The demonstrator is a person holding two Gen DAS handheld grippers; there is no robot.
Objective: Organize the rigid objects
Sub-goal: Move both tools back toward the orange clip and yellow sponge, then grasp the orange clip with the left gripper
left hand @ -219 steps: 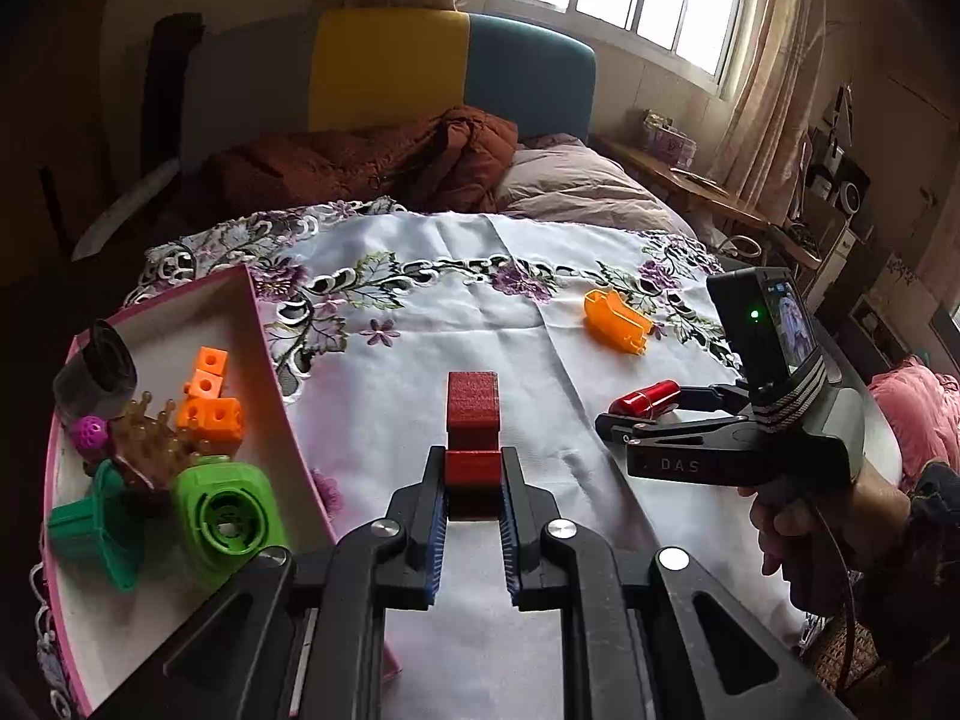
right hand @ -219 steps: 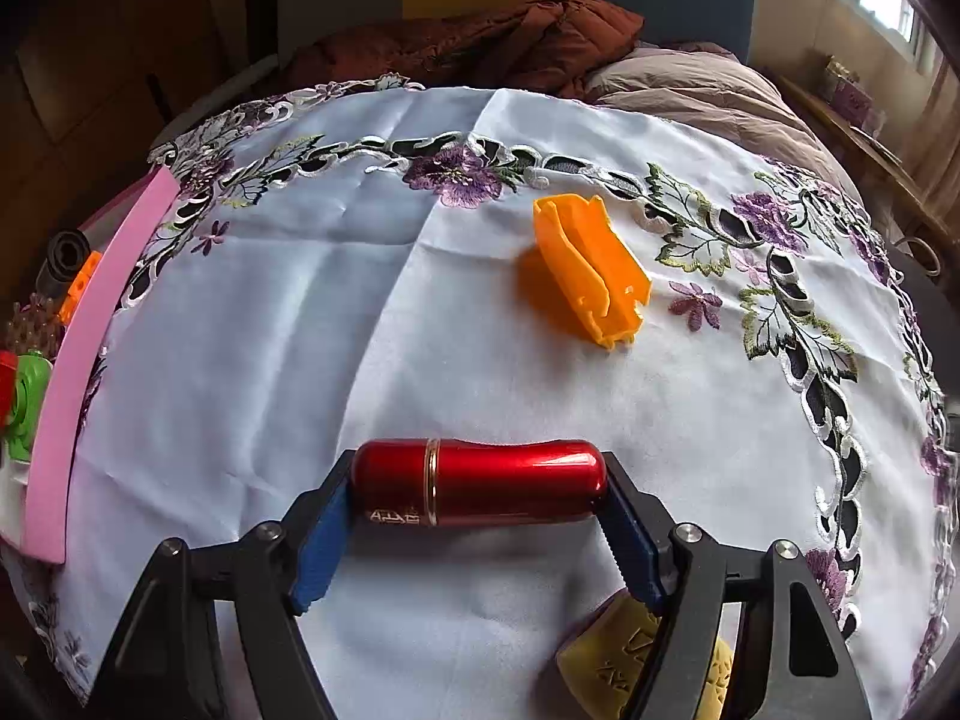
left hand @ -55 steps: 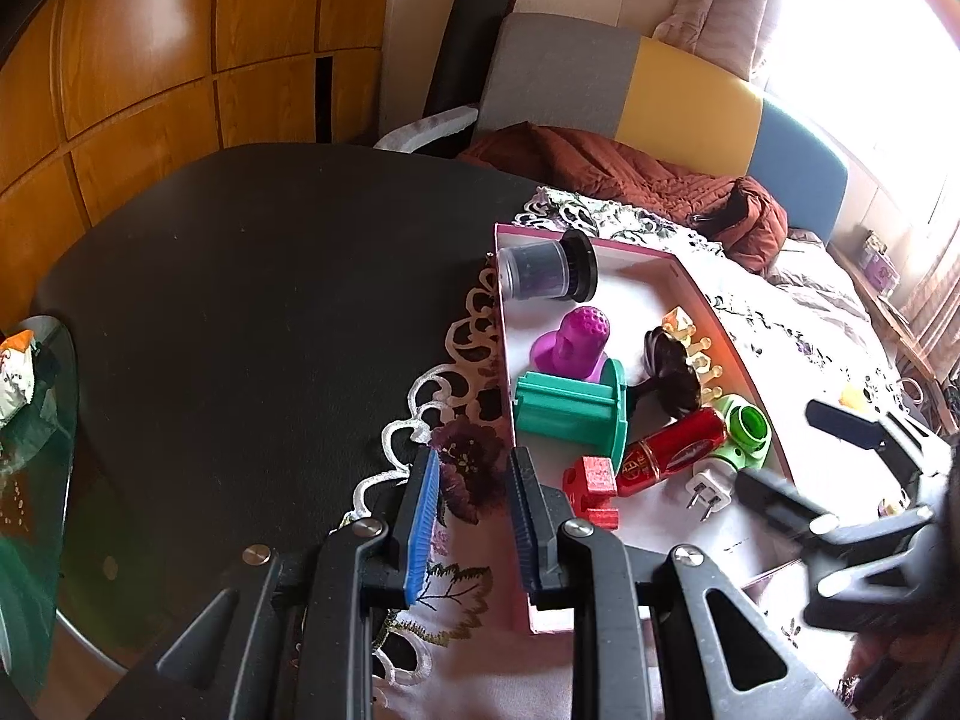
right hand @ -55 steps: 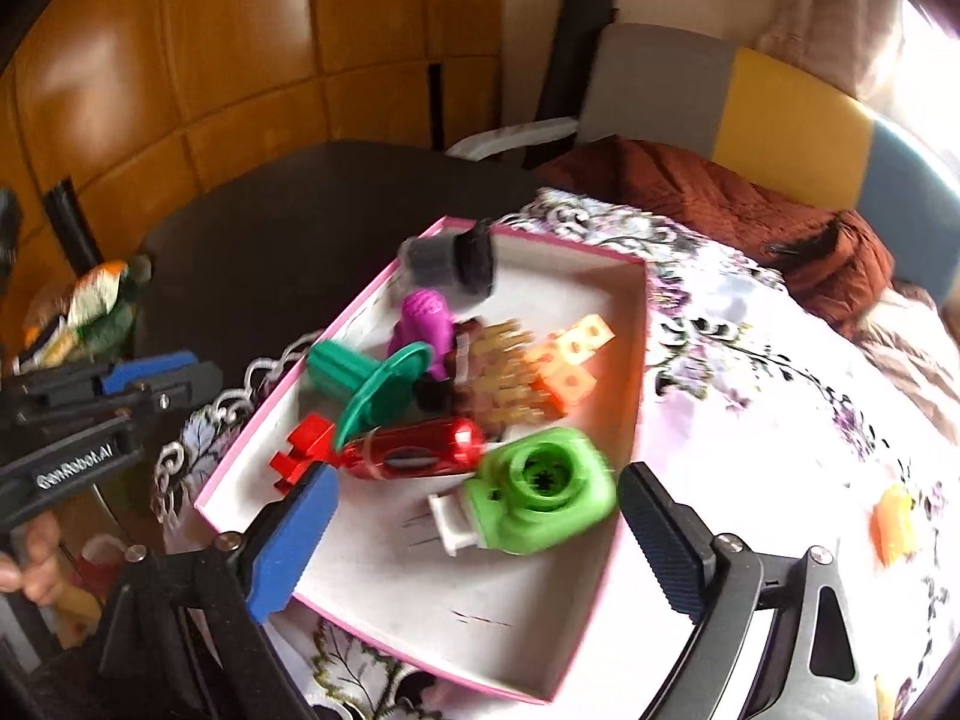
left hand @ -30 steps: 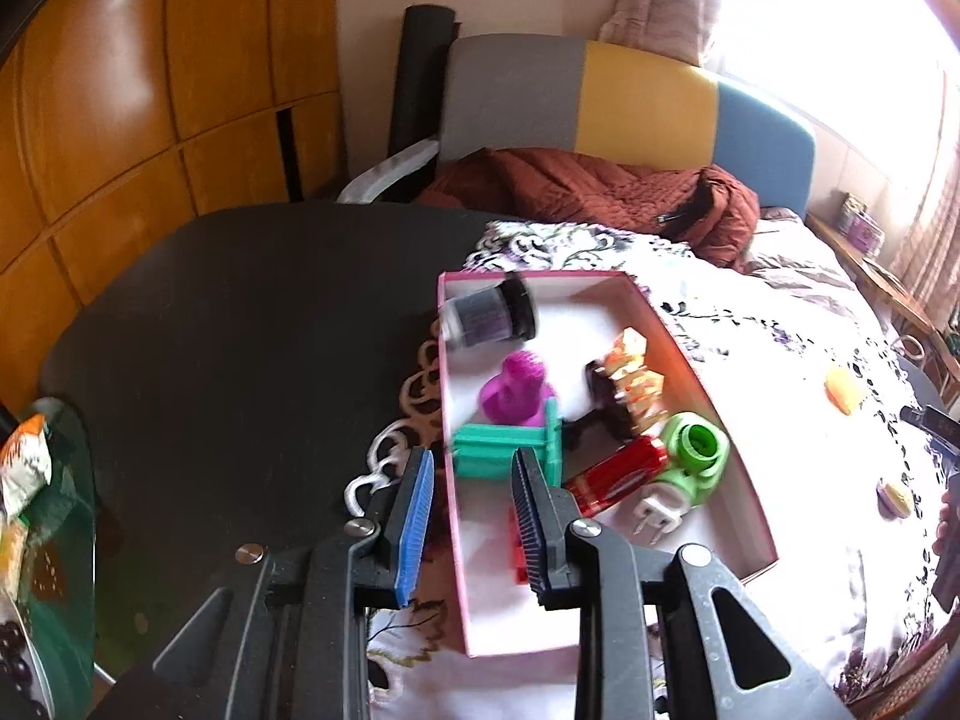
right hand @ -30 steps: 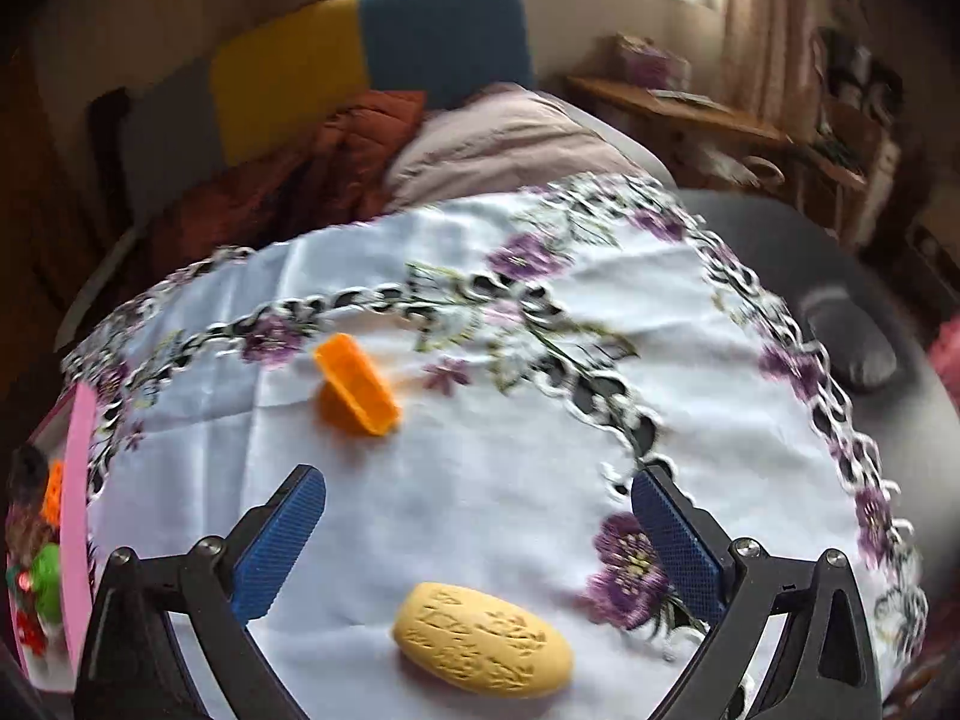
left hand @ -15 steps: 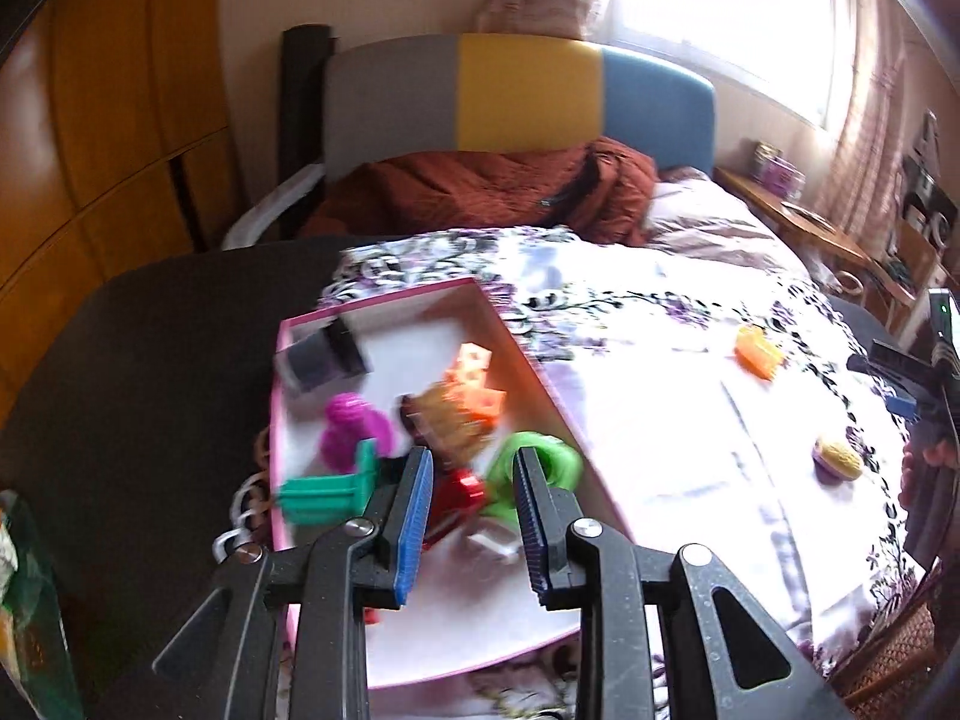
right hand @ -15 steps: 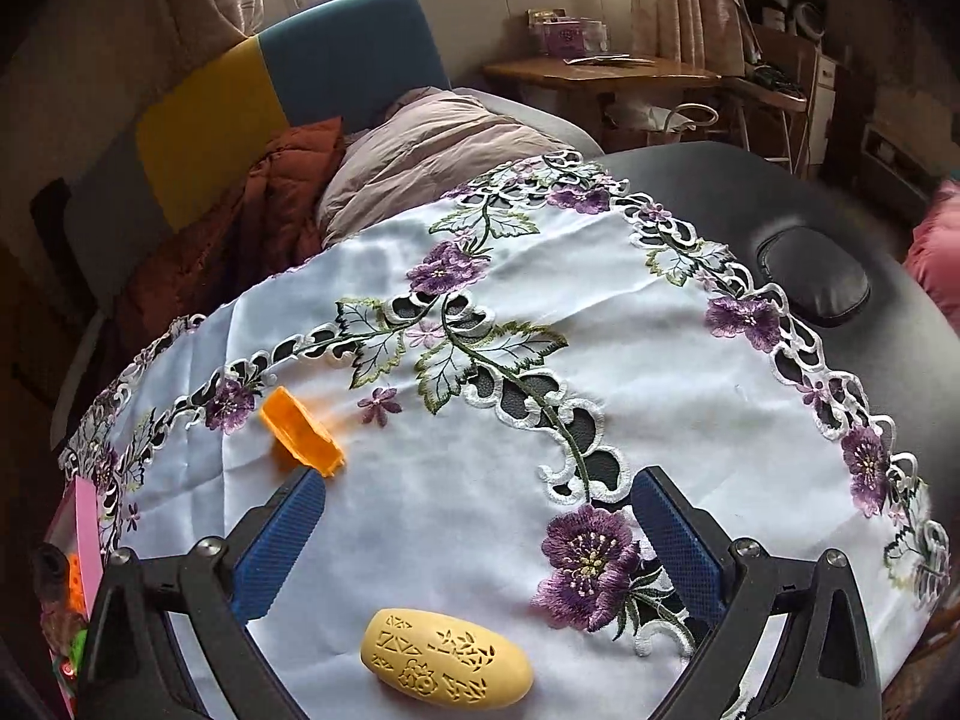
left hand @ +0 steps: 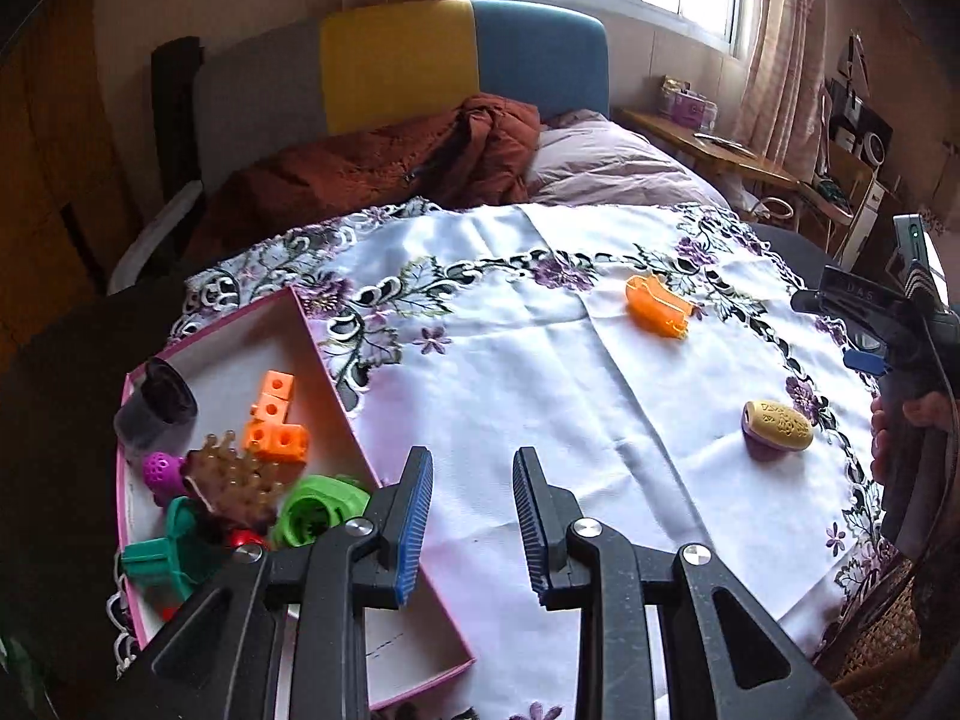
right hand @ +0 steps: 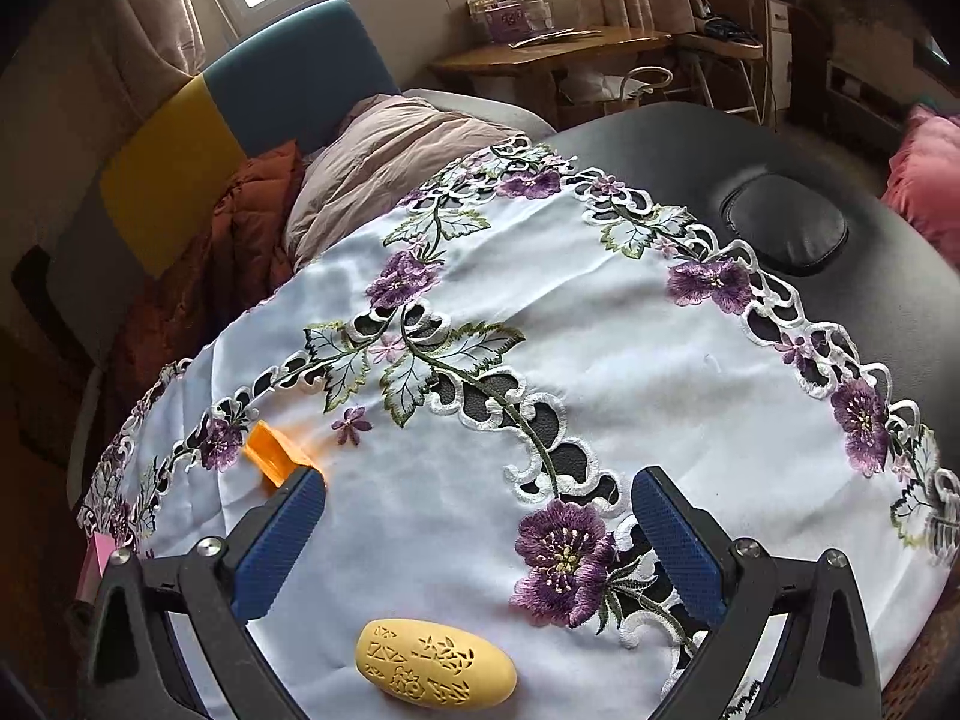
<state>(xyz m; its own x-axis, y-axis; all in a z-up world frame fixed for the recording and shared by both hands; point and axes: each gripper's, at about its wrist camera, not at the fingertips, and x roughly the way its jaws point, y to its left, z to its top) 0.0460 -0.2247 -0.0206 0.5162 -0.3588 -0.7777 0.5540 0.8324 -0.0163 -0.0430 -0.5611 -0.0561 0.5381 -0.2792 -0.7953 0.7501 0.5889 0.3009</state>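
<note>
A pink-rimmed box (left hand: pixel 324 354) at the table's left holds several toys: orange cubes (left hand: pixel 273 414), a green ring part (left hand: pixel 315 507), a teal piece (left hand: pixel 162 552), a dark cup (left hand: pixel 156 402). An orange clip (left hand: pixel 657 306) and a yellow oval piece (left hand: pixel 777 425) lie on the white embroidered cloth (left hand: pixel 540 390). My left gripper (left hand: pixel 472 510) is open and empty just right of the box. My right gripper (right hand: pixel 477 546) is open wide and empty, above the yellow oval piece (right hand: pixel 435 672); the orange clip (right hand: pixel 273 456) lies behind its left finger.
The right gripper and the hand that holds it (left hand: pixel 900 372) show at the cloth's right edge. A black padded tabletop (right hand: pixel 780 228) extends past the cloth. A sofa with a brown jacket (left hand: pixel 372 174) stands behind the table. A wooden desk (right hand: pixel 570 48) is at the back right.
The left gripper has swung right from over the box to the cloth beside it. The right gripper has come closer to the yellow oval piece. Both stay open and empty.
</note>
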